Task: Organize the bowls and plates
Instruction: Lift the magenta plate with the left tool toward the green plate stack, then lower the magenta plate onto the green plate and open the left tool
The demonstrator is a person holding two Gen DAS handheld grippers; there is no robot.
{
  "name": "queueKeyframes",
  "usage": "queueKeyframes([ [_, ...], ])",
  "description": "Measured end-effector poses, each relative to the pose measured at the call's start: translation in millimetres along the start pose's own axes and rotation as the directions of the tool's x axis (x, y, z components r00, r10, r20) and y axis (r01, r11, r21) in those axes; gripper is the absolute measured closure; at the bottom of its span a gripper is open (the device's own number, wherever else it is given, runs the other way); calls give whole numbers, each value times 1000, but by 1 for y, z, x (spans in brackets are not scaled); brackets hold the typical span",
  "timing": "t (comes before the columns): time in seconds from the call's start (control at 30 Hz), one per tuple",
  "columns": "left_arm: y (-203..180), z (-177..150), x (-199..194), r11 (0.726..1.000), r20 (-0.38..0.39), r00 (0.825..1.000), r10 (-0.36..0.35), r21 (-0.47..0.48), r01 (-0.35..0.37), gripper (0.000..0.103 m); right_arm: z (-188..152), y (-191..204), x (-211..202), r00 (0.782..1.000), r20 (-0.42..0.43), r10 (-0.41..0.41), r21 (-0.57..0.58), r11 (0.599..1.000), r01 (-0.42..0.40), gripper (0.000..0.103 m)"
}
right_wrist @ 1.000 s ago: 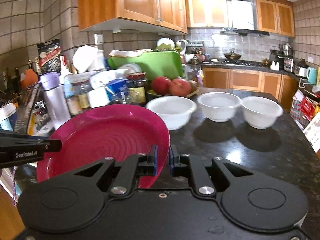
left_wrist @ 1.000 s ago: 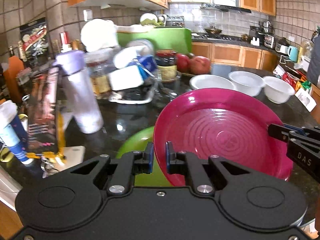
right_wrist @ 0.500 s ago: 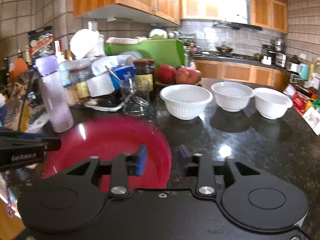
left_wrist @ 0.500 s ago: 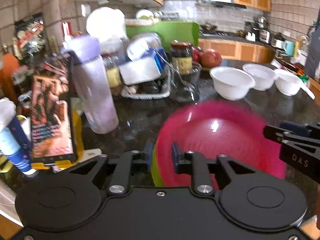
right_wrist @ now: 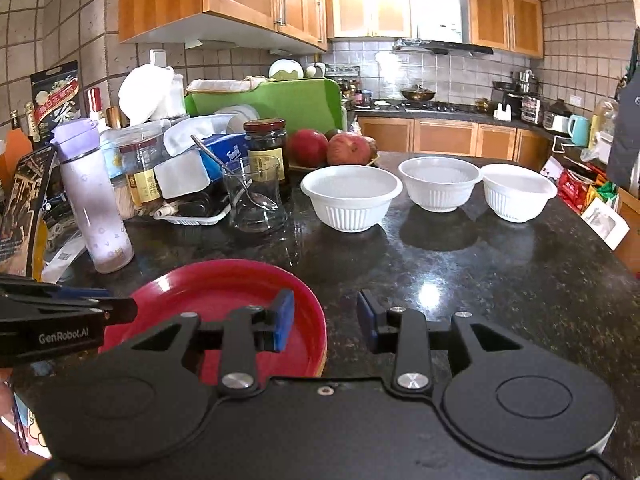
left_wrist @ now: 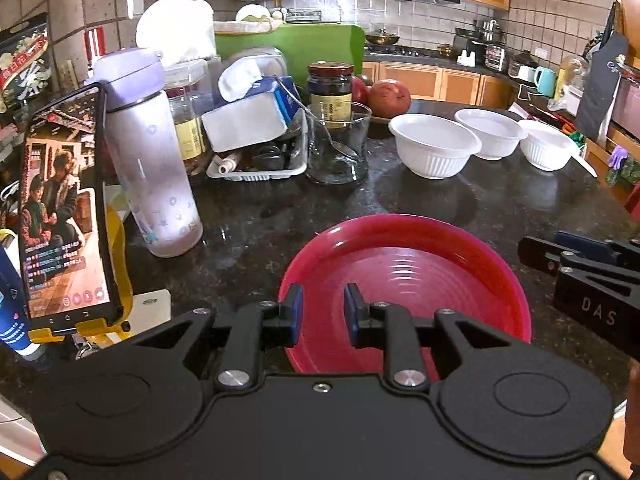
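left wrist: red plate (left_wrist: 404, 276) beneath parted tongs (left_wrist: 322, 314)

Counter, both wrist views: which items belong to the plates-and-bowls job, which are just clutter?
Job:
red plate
three white bowls

Clutter:
purple bottle
phone
glass with spoon
dark jar
tissue box
fruit

red plate (left_wrist: 404, 276) — 1 | white bowls (right_wrist: 351, 197) — 3 | pomegranates (right_wrist: 348, 149) — 2

A purple bottle (left_wrist: 150, 156), phone (left_wrist: 64, 212), glass (left_wrist: 338, 144) and jar (left_wrist: 330, 86) crowd the counter (right_wrist: 480, 264).
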State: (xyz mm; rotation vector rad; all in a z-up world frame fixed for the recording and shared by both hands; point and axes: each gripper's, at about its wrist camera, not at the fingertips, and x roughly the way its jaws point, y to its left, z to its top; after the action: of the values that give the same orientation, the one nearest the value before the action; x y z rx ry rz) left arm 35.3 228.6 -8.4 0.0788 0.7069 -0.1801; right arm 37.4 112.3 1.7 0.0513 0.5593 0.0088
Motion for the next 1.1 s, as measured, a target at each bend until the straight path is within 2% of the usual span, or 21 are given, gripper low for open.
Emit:
queueKeyframes([
  [0.23, -2, -2, 0, 999, -21, 999, -38, 9, 38, 68, -7, 1, -10, 1000, -15, -23, 15, 1000, 23, 66],
  [0.27, -3, -3, 0, 999, -24, 999, -45, 10, 45, 66, -8, 1, -11, 1000, -17, -25, 16, 1000, 25, 66],
  [0.33, -4, -4, -1, 998, -20, 998, -57, 11, 57, 53, -10, 2, -14, 999, -17, -31, 18, 999, 31, 66],
  [0.57, -12, -4, -5, 997, -11, 997, -71, 23, 71, 52, -14, -2, -21, 1000, -21, -23, 24, 999, 24, 64],
  [0.63, -15, -3, -5, 997, -12, 997, -74, 24, 75, 52, -13, -7, -23, 1000, -19, -19, 39, 999, 20, 59],
  [0.77, -26, 0, -3, 997, -19, 997, -70, 26, 71, 51, -12, -24, -25, 1000, -10, -24, 64, 998, 25, 56],
  [0.83, -34, 1, -1, 997, -22, 998, -67, 32, 68, 51, -12, -34, -25, 1000, -8, -30, 76, 997, 30, 52],
  [1.1, -78, 14, 8, 999, -19, 999, -36, 39, 37, 47, -6, -95, -18, 999, 14, -37, 106, 994, 35, 45],
])
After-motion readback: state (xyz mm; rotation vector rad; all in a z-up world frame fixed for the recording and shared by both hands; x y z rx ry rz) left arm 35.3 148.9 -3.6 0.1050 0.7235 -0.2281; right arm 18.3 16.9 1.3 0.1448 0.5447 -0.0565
